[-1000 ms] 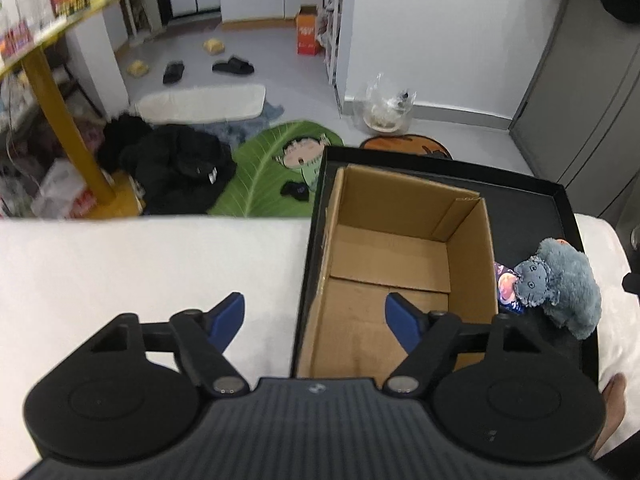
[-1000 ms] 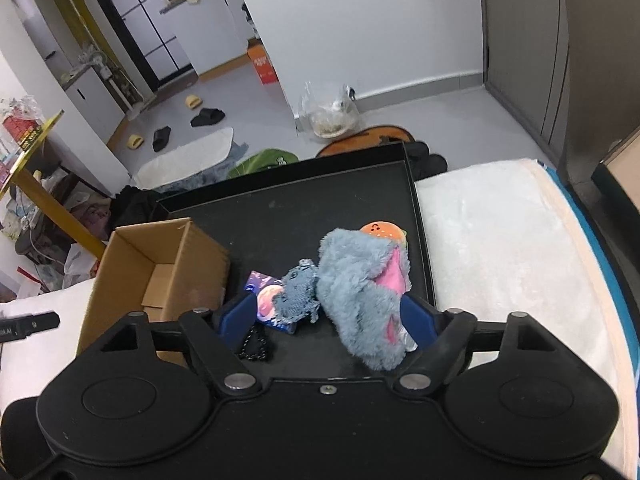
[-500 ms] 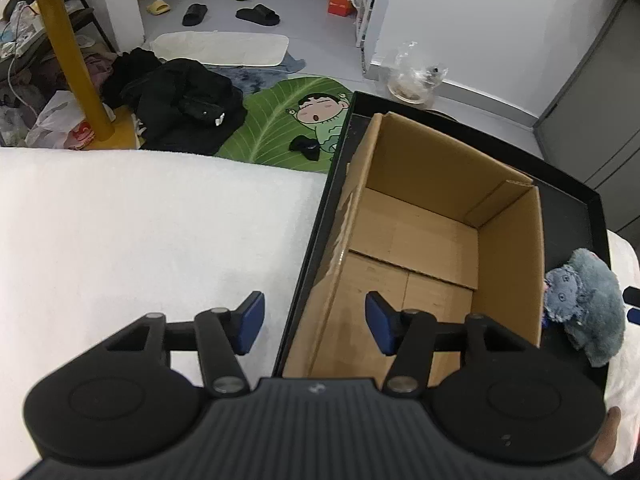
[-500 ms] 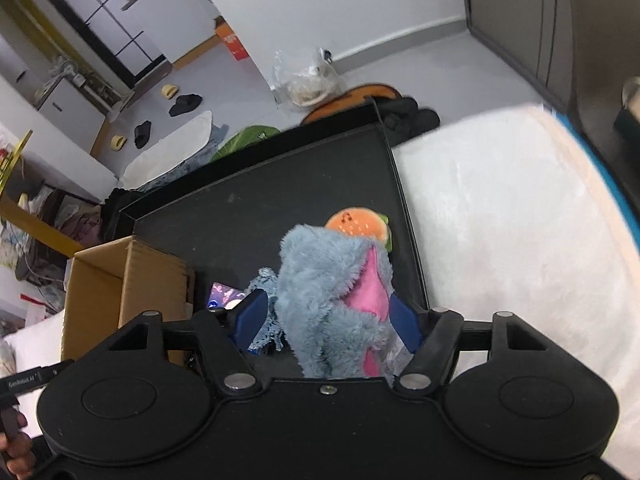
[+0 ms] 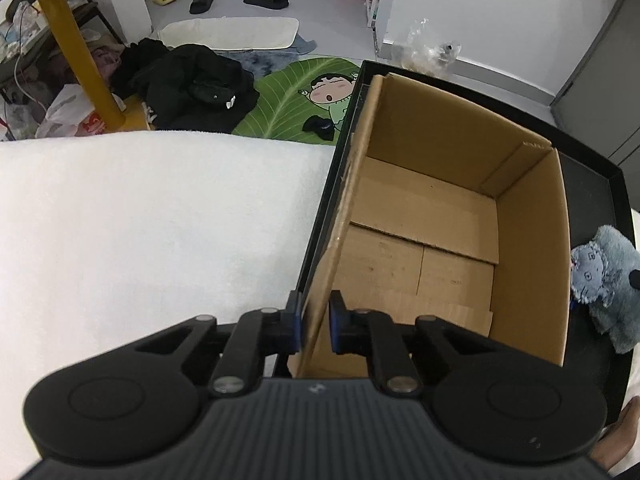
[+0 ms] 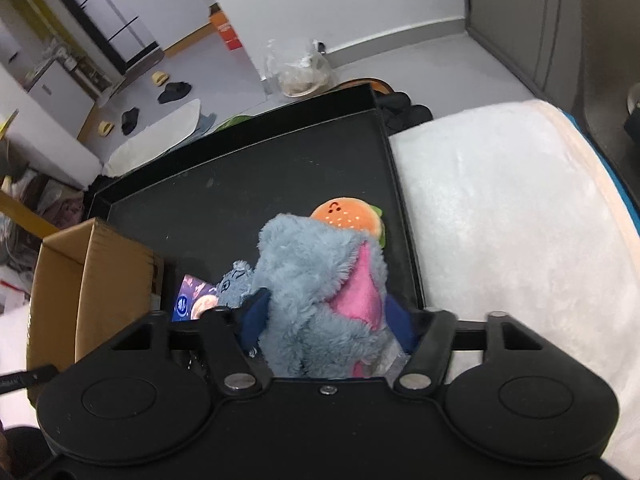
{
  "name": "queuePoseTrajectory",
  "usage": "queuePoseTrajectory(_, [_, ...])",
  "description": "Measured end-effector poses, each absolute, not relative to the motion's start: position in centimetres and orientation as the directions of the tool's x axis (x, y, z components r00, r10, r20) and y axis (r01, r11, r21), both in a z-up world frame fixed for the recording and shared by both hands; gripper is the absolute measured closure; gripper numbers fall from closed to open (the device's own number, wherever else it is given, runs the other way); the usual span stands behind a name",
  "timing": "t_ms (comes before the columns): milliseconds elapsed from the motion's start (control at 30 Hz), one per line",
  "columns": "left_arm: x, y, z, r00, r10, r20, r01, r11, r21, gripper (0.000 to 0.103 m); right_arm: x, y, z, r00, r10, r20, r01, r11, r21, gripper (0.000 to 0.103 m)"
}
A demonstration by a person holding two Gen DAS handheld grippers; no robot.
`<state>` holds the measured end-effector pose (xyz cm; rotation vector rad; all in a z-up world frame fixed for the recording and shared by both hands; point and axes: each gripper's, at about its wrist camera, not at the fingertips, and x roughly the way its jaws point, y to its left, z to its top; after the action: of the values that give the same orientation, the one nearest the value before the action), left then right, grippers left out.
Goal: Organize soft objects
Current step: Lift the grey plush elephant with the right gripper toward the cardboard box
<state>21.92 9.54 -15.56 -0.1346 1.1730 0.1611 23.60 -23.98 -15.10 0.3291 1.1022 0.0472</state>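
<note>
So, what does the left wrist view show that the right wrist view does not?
Only the left wrist view shows the left gripper, its fingers shut on the near wall of the cardboard box, the box's bare inside, and the green leaf rug on the floor. Only the right wrist view shows the right gripper, which has just been closing on the grey plush toy, with the burger toy behind it and a colourful card beside it. Both show the box, the plush, the black tray and the white blanket.
</note>
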Motion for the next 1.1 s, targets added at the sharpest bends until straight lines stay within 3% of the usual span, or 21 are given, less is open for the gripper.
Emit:
queuePoseTrajectory(133, [21.7, 9.2, -15.5, 0.373, 0.040, -0.927, -0.199, 0.979, -0.037, 0.091, 23.2, -24.3, -14.9, 0.467, 0.207, -0.859, 0.125, 0.947, 0.296, 0.075])
queuePoseTrajectory(333, [21.7, 9.4, -15.3, 0.368, 0.026, -0.929, -0.204, 0.978, -0.053, 0.091, 22.5, -25.2, -14.2, 0.489, 0.245, -0.837, 0.148, 0.922, 0.357, 0.086])
queuePoseTrajectory(1100, [21.3, 9.9, -15.2, 0.382, -0.003, -0.924, -0.202, 0.976, -0.086, 0.091, 20.8, -23.4, -8.8, 0.583, 0.305, -0.753, 0.116, 0.886, 0.448, 0.088])
